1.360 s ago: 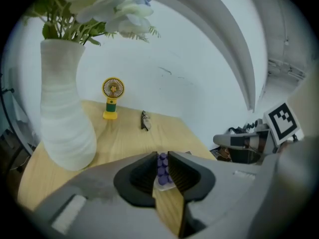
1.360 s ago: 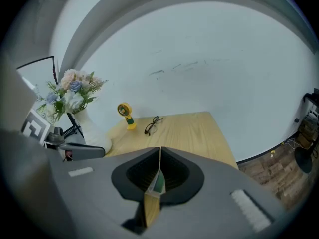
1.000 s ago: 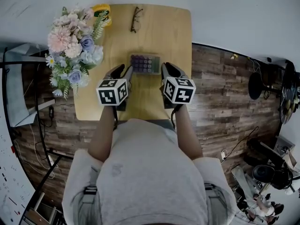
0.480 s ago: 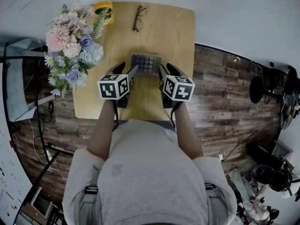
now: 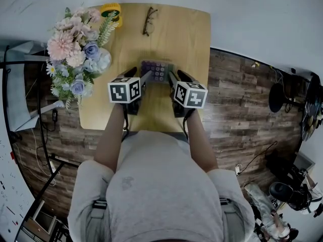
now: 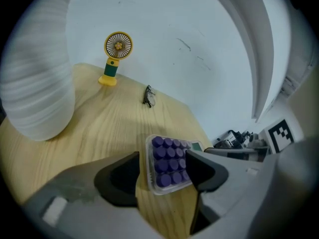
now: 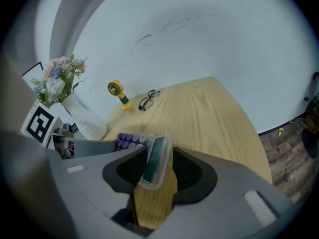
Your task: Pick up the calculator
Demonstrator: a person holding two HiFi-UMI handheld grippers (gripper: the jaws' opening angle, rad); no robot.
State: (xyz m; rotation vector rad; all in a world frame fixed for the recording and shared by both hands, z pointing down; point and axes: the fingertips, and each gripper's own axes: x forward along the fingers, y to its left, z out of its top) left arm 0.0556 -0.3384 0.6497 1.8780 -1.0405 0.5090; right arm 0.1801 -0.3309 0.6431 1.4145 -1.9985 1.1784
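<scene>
The calculator (image 5: 158, 70), clear-cased with purple keys, lies on the wooden table (image 5: 186, 39) between my two grippers. The jaws of my left gripper (image 5: 139, 77) are opening, and the key end of the calculator (image 6: 168, 162) sits between them. A narrow gap shows at the left pad (image 6: 119, 179), and the right pad overlaps the case's edge. My right gripper (image 5: 177, 79) is also opening its jaws. Between them is the calculator's display end (image 7: 154, 162), with space on both sides. Midpoints of the jaws: left gripper (image 6: 162, 176), right gripper (image 7: 159, 172).
A white vase of flowers (image 5: 75, 49) stands at the table's left edge, close to my left gripper. A yellow hand fan (image 5: 112, 10) and a pair of glasses (image 5: 148, 20) lie at the far end. The table's near edge is just behind both grippers.
Both grippers have moved a little forward and down onto the calculator's ends. Their jaws stand wider than before.
</scene>
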